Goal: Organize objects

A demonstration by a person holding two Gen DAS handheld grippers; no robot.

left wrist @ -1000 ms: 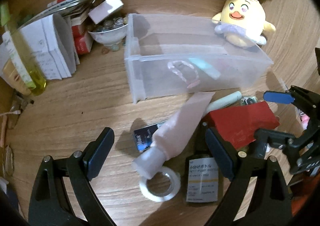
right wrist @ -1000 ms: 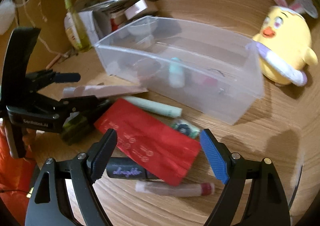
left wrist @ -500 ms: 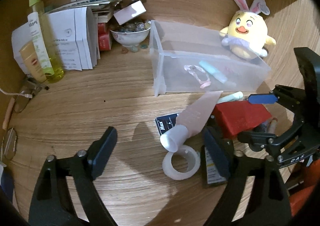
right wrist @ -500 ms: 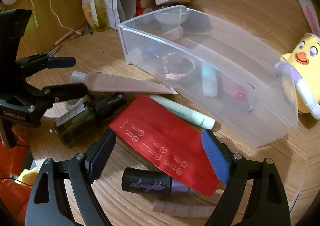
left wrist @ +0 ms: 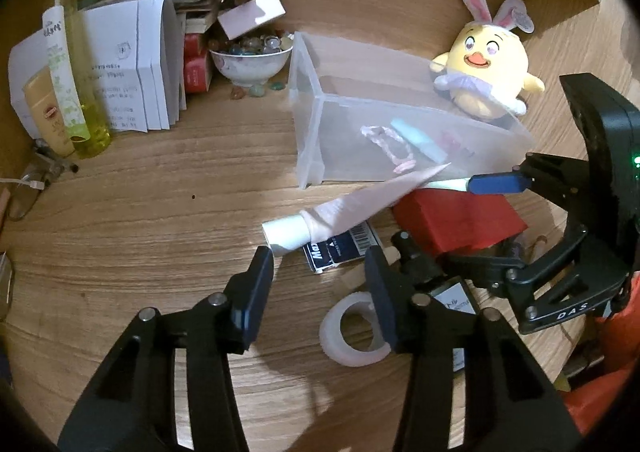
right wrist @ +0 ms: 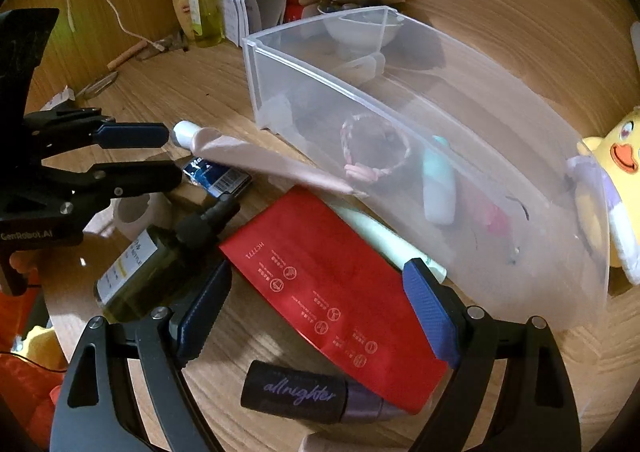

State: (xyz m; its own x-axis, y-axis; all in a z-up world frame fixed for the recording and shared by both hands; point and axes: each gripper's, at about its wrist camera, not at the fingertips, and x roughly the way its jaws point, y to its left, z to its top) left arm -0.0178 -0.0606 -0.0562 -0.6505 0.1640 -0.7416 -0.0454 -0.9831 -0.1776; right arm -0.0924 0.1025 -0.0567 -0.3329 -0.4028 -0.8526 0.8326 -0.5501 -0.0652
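Observation:
My left gripper (left wrist: 320,284) hovers low over the table with its jaws closing and nothing pressed between them. Just beyond its tips lie the white cap of a pink tube (left wrist: 360,203) and a blue card box (left wrist: 344,248). A white tape ring (left wrist: 352,336) sits under its right finger. My right gripper (right wrist: 318,308) stands open, straddling a red packet (right wrist: 320,272). A dark labelled bottle (right wrist: 152,264) lies by its left finger. The clear bin (right wrist: 320,63) behind holds a pink bracelet, a mint tube and small items.
A black "allnighter" bottle (right wrist: 296,392) lies near the table's front edge and a pale green tube (right wrist: 380,236) lies against the bin. A yellow plush chick (left wrist: 484,67) sits behind the bin. A bowl of stones (left wrist: 250,59), papers (left wrist: 132,63) and a yellow bottle (left wrist: 68,59) crowd the back left.
My left gripper's jaws have narrowed a lot, and the tube that lay between them now lies beyond the tips. My right gripper has rolled and come closer over the red packet.

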